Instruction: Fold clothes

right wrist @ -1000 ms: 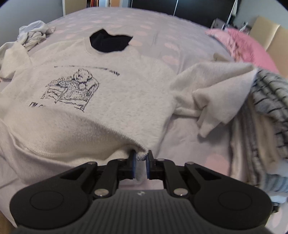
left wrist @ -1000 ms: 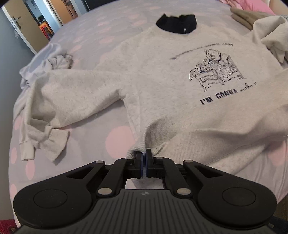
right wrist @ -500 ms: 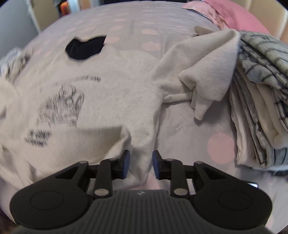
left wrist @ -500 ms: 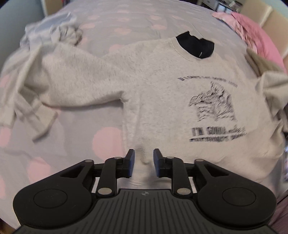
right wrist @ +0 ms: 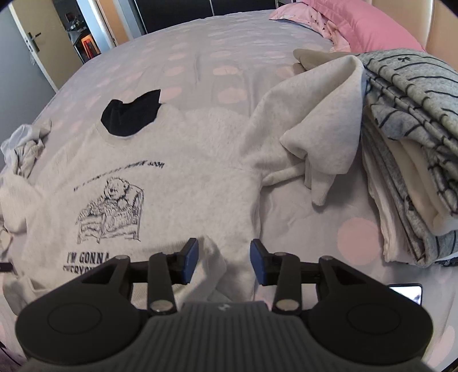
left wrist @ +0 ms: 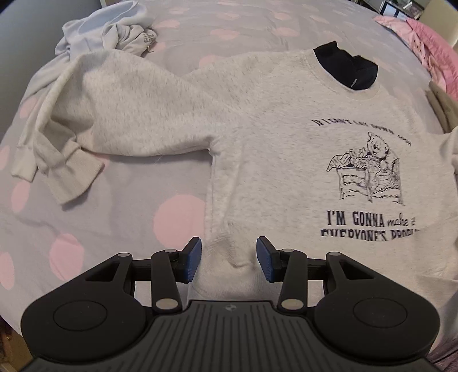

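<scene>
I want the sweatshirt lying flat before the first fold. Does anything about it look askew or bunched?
Yes. The sweatshirt lies face up, but its sleeve beside the folded stack is doubled over and rumpled. The other sleeve has its cuff crumpled against another garment. The hem is puckered.

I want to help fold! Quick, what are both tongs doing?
Left tongs: opening, sweatshirt hem between them, not gripped.
Right tongs: opening too, hem corner between, not gripped.
</scene>
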